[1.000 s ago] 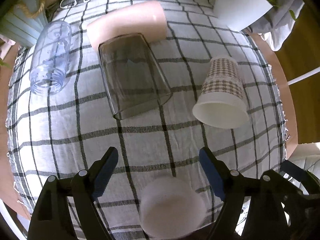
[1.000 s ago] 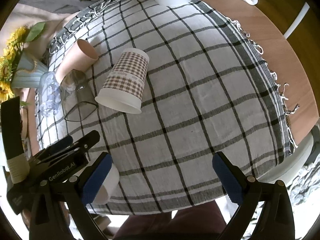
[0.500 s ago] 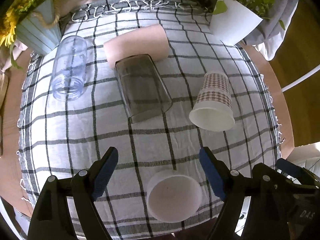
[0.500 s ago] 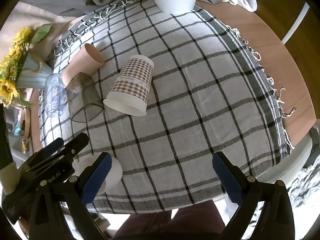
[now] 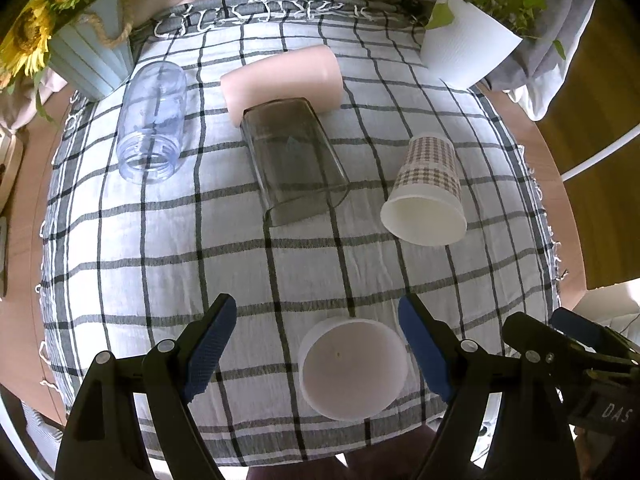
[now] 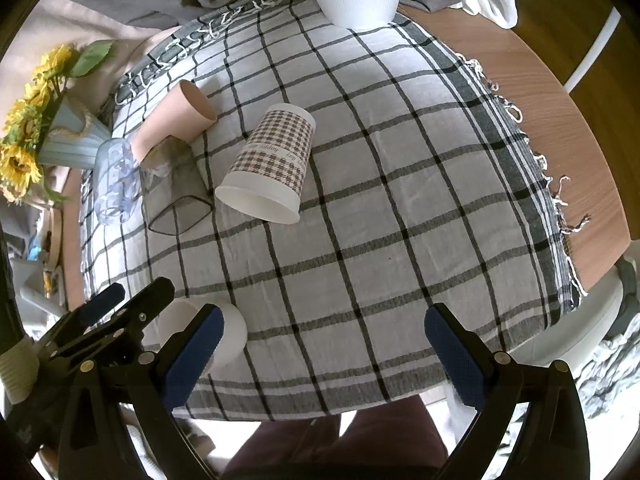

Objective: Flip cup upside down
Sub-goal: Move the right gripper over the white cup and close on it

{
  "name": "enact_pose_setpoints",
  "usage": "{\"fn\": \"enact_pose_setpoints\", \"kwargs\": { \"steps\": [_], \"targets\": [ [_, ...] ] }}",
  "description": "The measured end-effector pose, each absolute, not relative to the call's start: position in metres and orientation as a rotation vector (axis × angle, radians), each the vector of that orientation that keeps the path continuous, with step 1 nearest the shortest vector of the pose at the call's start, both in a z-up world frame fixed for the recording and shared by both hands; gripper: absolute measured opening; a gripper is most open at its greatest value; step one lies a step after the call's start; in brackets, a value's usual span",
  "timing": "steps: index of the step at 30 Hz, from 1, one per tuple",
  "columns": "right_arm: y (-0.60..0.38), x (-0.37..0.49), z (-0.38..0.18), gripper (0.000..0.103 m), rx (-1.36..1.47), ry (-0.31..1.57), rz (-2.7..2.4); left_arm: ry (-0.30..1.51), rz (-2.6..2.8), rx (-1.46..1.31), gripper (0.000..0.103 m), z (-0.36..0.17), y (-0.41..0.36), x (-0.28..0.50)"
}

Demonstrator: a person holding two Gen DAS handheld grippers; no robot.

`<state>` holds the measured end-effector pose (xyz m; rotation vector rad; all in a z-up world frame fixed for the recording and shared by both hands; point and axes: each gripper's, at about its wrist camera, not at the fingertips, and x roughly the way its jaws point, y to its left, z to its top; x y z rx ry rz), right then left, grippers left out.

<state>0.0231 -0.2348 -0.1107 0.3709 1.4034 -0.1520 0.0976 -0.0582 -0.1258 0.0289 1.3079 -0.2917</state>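
A white cup [image 5: 354,368] stood upside down near the front edge of a round counter [image 6: 560,92] draped in a black-and-white checked cloth [image 5: 160,248], its flat base facing up. The left tool [image 5: 316,344] hung above it with its blue-padded fingers [image 5: 210,344] spread wide, one on either side of the cup and clear of it. The right tool [image 6: 320,350] was likewise spread and held nothing, hovering over bare cloth at the front of the counter, with the white cup just beyond its left finger in the right wrist view.

Further back, four other vessels lay on their sides: a houndstooth paper cup [image 5: 428,188] with its mouth toward the cameras, a smoky square-sided glass [image 5: 294,164] beside it, a pink cup [image 5: 280,76] touching the glass's far end, and a clear plastic jar [image 5: 154,120] to the left, apart from the rest. A white ribbed pot [image 5: 464,48] with a green plant sat at the far right edge of the cloth, and a pale blue vase [image 5: 92,60] of sunflowers [image 5: 28,36] stood at the far left
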Motion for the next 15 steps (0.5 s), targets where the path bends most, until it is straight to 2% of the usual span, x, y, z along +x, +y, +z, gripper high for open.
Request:
{"fn": "enact_pose_setpoints", "kwargs": {
  "steps": [15],
  "targets": [
    [-0.228,0.016,-0.100,0.101,0.351,1.385,-0.136,1.266,-0.268,0.001,0.083,-0.109,-0.045,0.084]
  ]
}}
